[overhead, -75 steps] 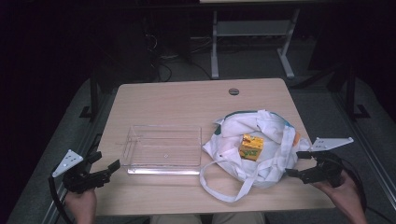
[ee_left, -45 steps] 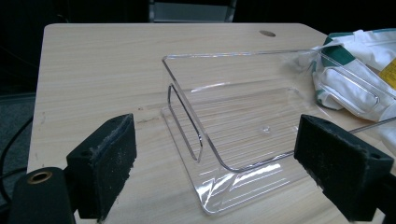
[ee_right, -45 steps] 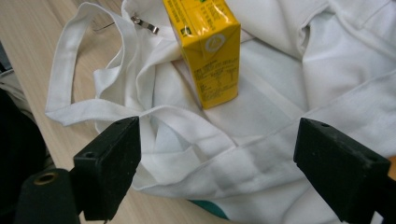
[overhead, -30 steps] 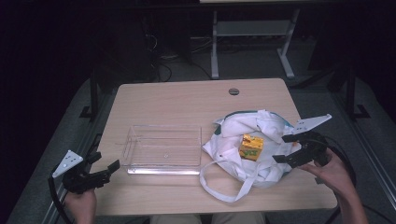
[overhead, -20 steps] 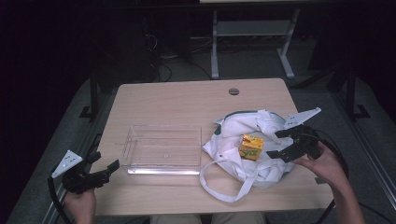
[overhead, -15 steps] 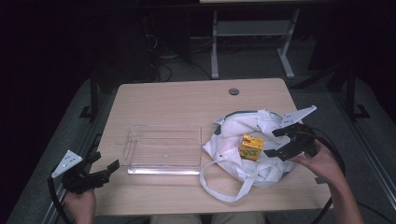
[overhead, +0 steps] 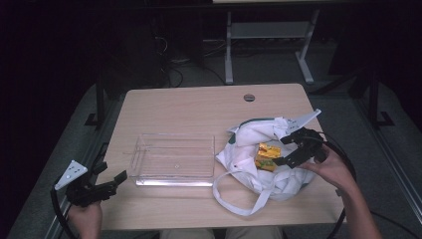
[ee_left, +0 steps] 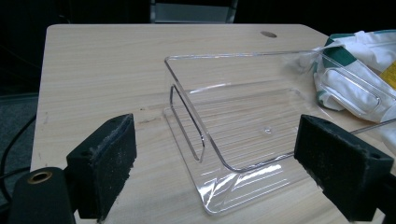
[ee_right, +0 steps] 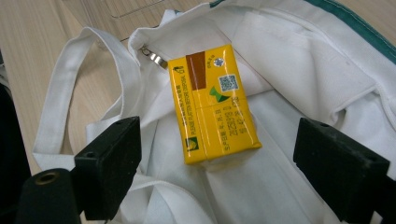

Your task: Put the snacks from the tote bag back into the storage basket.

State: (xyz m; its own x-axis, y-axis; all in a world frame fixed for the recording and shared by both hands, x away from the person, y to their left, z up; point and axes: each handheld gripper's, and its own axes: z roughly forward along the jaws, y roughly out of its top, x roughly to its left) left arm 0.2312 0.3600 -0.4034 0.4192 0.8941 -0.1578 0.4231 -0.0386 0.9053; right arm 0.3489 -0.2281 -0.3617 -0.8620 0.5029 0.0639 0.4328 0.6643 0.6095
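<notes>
Two hand-held grippers from above: my right hand-held gripper hovers over the yellow packet in the white bag near the surface's right edge. Left gripper view: jaws wide, facing the clear tray. Right gripper view: jaws wide, straddling the packet untouched.

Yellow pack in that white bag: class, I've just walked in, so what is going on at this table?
A person works at the table with a gripper in each hand. The right gripper hangs open over the white bag, jaws either side of the yellow pack lying in it, not yet touching it. The left gripper waits open at the table's near left edge, facing the clear tray, which has nothing in it. The pack looks set to be picked up next.
</notes>
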